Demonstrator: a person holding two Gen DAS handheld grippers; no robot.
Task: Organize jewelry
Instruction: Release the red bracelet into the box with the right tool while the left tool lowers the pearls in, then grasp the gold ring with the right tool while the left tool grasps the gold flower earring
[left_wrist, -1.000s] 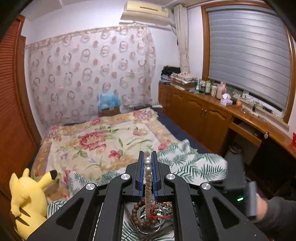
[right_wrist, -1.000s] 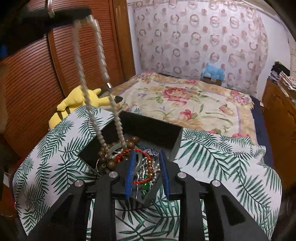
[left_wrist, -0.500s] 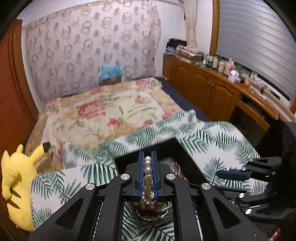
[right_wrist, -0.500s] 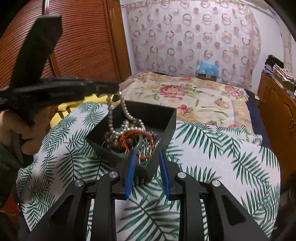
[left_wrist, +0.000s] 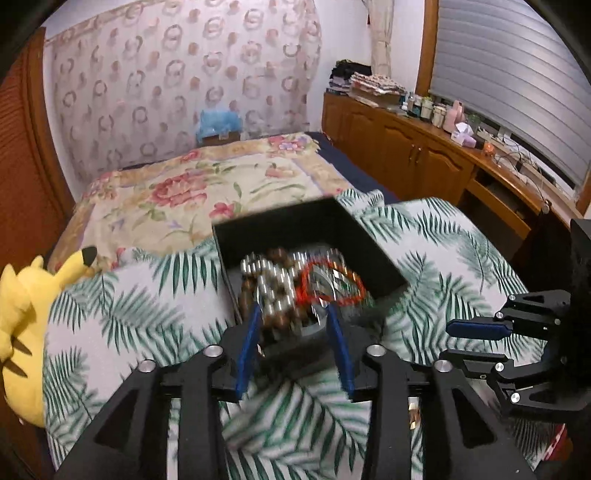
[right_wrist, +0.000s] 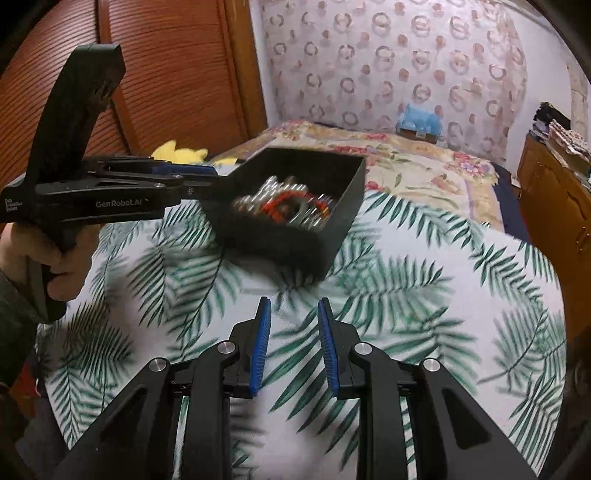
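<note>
A black open box (left_wrist: 354, 236) (right_wrist: 343, 192) sits on a palm-leaf cloth (right_wrist: 424, 295). It holds a pearl necklace (left_wrist: 271, 282), brown wooden beads (left_wrist: 277, 321), a red bracelet (left_wrist: 332, 280) (right_wrist: 284, 205) and silver pieces. My left gripper (left_wrist: 293, 317) is open and empty, its fingers at the box's near wall; it shows from the side in the right wrist view (right_wrist: 207, 175). My right gripper (right_wrist: 293, 321) is open and empty, over the cloth in front of the box, and shows at the right in the left wrist view (left_wrist: 448, 341).
A yellow plush toy (left_wrist: 22, 332) lies at the cloth's left edge. A floral bedspread (left_wrist: 207, 188) stretches behind the box. Wooden cabinets (left_wrist: 406, 155) with bottles stand on the right. A wooden slatted door (right_wrist: 166, 74) is on the left.
My left gripper has opened and let go of the pearl necklace, which now lies in the box. My right gripper has drawn back from the box.
</note>
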